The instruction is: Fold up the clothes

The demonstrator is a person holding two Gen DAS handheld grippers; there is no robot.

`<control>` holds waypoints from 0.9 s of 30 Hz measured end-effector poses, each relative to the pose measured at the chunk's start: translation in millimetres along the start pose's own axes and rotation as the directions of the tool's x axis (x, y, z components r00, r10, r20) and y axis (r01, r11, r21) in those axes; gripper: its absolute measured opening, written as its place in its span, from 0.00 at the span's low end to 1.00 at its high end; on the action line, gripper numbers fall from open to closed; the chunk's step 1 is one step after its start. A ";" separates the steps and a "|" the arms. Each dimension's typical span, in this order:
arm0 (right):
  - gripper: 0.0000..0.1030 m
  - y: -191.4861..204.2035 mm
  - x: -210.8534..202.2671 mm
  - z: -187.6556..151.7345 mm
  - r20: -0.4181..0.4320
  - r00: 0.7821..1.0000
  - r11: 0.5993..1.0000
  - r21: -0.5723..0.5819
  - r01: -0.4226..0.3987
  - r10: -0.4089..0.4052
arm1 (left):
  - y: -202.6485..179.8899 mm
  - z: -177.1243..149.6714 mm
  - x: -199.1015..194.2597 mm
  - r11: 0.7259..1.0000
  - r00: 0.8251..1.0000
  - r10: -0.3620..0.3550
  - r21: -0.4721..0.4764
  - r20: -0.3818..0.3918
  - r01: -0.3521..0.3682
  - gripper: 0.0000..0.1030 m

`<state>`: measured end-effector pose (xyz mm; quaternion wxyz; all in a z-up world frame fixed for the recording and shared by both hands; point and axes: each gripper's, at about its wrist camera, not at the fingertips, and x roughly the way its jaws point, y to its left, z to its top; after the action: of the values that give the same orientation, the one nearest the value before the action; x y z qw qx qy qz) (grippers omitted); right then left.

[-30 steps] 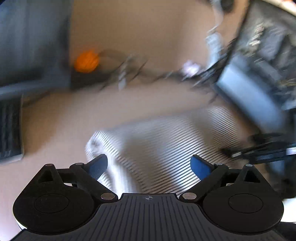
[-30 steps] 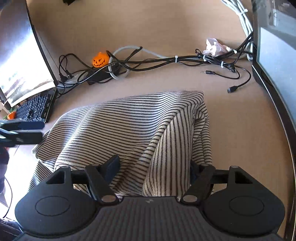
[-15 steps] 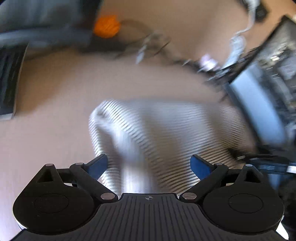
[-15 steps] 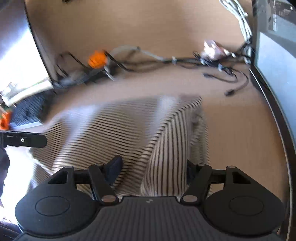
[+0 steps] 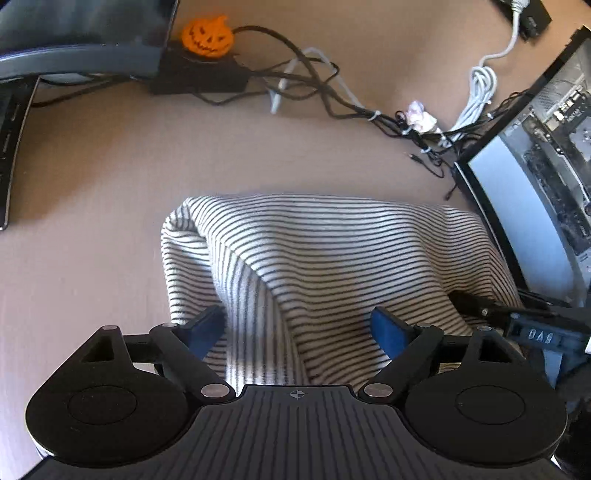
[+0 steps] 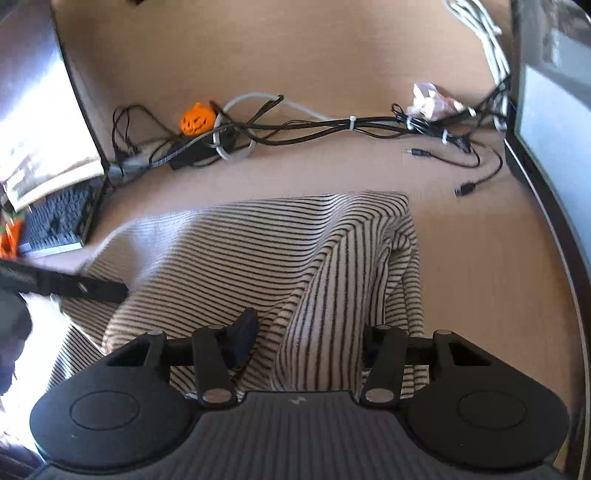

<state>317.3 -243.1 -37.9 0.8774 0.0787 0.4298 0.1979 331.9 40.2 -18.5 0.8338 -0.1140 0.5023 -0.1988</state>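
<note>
A black-and-white striped garment (image 5: 332, 258) lies bunched in the middle of a tan desk (image 5: 110, 166), its far edge folded over and its near part rising in soft ridges toward both cameras. In the right wrist view the same cloth (image 6: 240, 251) drapes from a raised fold that runs down between the fingers.

The left gripper (image 5: 299, 328) stands over the near left part of the garment with its blue pads (image 5: 388, 332) wide apart; its jaws have just been closing a little, a ridge of cloth lies between them, and neither pad presses on it. The right gripper (image 6: 306, 339) has its jaws narrower and they have just been closing; a raised fold of the cloth sits between them, the right finger is tucked against it, but whether the pads actually clamp it cannot be told.

Each tool shows in the other's view: the right one at the garment's right edge, the left one (image 6: 74, 286) at its left edge.

Beyond the cloth, a tangle of black and white cables (image 6: 351, 125) runs across the desk. An orange pumpkin figure (image 5: 207, 35) sits on a black box (image 5: 199, 74). A crumpled paper (image 6: 432, 99) lies among the cables. A laptop (image 6: 55, 218) stands at the left and a monitor (image 5: 517, 206) at the right, with patches of sunlight across the surface.
</note>
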 end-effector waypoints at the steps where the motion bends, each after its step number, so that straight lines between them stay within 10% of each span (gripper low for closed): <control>1: 0.49 -4.8 -0.6 0.2 0.002 1.000 0.999 0.032 -0.018 0.018 | -2.0 -0.5 0.3 1.000 1.000 0.001 0.009 0.002 -0.001 0.86; 8: 0.21 -15.5 -5.8 5.5 0.030 0.999 0.995 0.097 -0.030 0.027 | -4.9 6.1 -12.8 0.999 0.998 0.027 0.022 0.049 -0.028 0.26; 10: 0.20 -7.2 -18.2 8.2 0.060 0.998 0.999 0.042 0.001 -0.003 | -5.0 7.2 -28.5 1.000 0.997 -0.011 0.028 0.076 0.009 0.24; 16: 0.19 16.0 -74.7 -0.8 0.120 0.993 0.998 -0.065 0.004 0.003 | -22.2 -22.7 -76.2 0.990 0.990 -0.075 0.126 0.116 0.060 0.25; 22: 0.22 8.0 -52.0 -42.1 0.001 0.995 0.993 -0.053 0.101 -0.101 | -6.8 -65.0 -41.3 0.993 0.999 0.042 0.112 -0.010 -0.041 0.44; 27: 0.52 17.5 -52.7 -53.5 0.048 0.982 0.976 -0.113 0.185 -0.180 | -6.3 -54.9 -61.4 0.988 0.996 0.046 0.142 0.072 -0.056 0.67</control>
<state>241.3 -250.8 -27.5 0.9029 -0.0090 0.4063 0.1398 256.5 62.4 6.8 0.8615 -0.0471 0.4604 -0.2090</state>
